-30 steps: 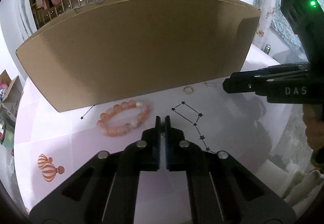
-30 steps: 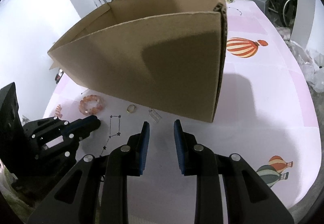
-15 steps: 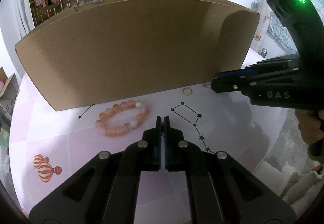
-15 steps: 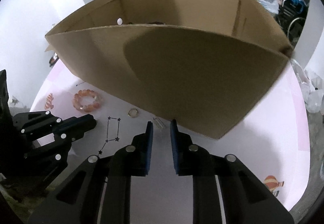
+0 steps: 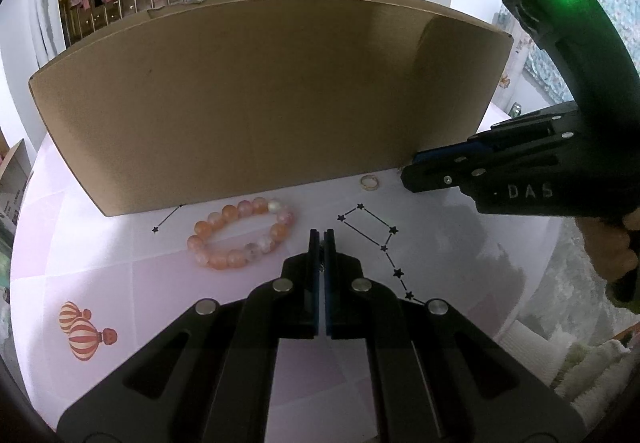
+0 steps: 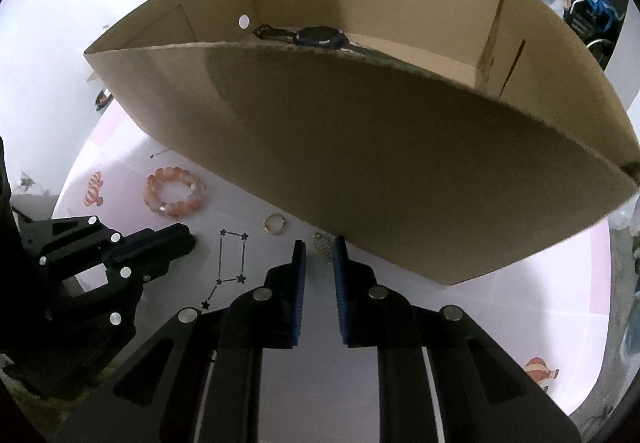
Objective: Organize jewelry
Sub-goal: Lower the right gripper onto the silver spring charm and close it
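A large cardboard box (image 6: 400, 171) is seen standing on a pale pink tablecloth (image 5: 120, 283) printed with balloons and star patterns. Just in front of the box's near wall, 3 pieces of jewelry are laid on the cloth: a bracelet (image 5: 241, 238) of orange and pink beads, a small gold ring (image 6: 274, 223) and a small silver chain piece (image 6: 323, 246). A dark watch (image 6: 318, 36) is seen lying inside the box. The left gripper (image 5: 319, 239) is held clenched with nothing visible between its pads, just beside the bracelet. The right gripper (image 6: 319, 249) is pointed down at the chain piece; its jaws are closing, with the chain piece seen between the tips and not yet pinched.
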Motion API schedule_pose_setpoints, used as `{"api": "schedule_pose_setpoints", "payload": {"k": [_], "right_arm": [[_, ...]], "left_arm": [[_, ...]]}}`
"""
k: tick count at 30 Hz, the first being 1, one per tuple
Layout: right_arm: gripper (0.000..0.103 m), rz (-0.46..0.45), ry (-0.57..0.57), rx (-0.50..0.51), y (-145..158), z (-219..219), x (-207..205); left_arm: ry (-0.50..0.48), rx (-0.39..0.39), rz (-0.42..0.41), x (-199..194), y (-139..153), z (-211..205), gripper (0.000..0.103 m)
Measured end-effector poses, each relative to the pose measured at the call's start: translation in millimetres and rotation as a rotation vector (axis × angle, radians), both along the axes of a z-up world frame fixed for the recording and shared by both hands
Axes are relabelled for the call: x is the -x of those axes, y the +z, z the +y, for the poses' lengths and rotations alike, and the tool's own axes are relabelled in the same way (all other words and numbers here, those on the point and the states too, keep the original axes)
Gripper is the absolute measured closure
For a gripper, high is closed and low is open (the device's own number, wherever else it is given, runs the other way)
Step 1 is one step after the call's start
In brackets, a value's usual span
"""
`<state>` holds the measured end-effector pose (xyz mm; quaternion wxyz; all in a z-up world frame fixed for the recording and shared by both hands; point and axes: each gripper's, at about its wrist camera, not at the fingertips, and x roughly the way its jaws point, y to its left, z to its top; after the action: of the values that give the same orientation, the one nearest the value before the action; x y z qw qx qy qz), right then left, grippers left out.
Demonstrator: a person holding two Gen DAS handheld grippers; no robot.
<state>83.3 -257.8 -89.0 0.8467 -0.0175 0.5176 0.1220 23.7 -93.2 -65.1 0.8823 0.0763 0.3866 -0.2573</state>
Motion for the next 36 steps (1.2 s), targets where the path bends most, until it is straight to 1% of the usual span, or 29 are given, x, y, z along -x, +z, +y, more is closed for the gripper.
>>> {"api": "schedule_pose_setpoints", "payload": {"k": [8, 13, 15, 19, 22, 23, 27, 28, 29, 36], "right_arm": [[0.091, 0.076, 0.025, -0.023, 1, 2, -4], [0.091, 0.096, 0.035, -0.041, -5, 6, 13], [0.091, 0.086, 0.047, -0.035, -5, 7, 15], [0.091, 0.028, 0.094, 0.020, -1, 15, 18], [0.091, 0.021, 0.130, 0.051, -4, 19, 17], [0.091, 0.026, 0.138, 0.053, -7, 18, 10], [0.091, 0.023, 0.178, 0.056, -12, 21, 6], [0.093, 0.025, 0.180, 0.052, -13, 20, 5], [0.097, 0.025, 0.184, 0.050, -14, 20, 4], [0.098, 0.014, 0.158, 0.012, -17, 19, 4]], "left_arm": [[0.003, 0.010, 0.004, 0, -1, 3, 0.102], [0.003, 0.015, 0.004, -2, -2, 5, 0.102], [0.003, 0.016, 0.004, -2, -2, 5, 0.102], [0.003, 0.012, 0.002, -2, -2, 5, 0.102], [0.003, 0.011, 0.002, -3, -2, 6, 0.102], [0.003, 0.011, 0.002, -3, -2, 6, 0.102], [0.003, 0.008, 0.000, -2, -2, 6, 0.102], [0.003, 0.007, -0.001, -2, -3, 6, 0.102], [0.003, 0.006, -0.002, -3, -3, 6, 0.102], [0.002, 0.002, -0.007, -2, -3, 4, 0.102]]}}
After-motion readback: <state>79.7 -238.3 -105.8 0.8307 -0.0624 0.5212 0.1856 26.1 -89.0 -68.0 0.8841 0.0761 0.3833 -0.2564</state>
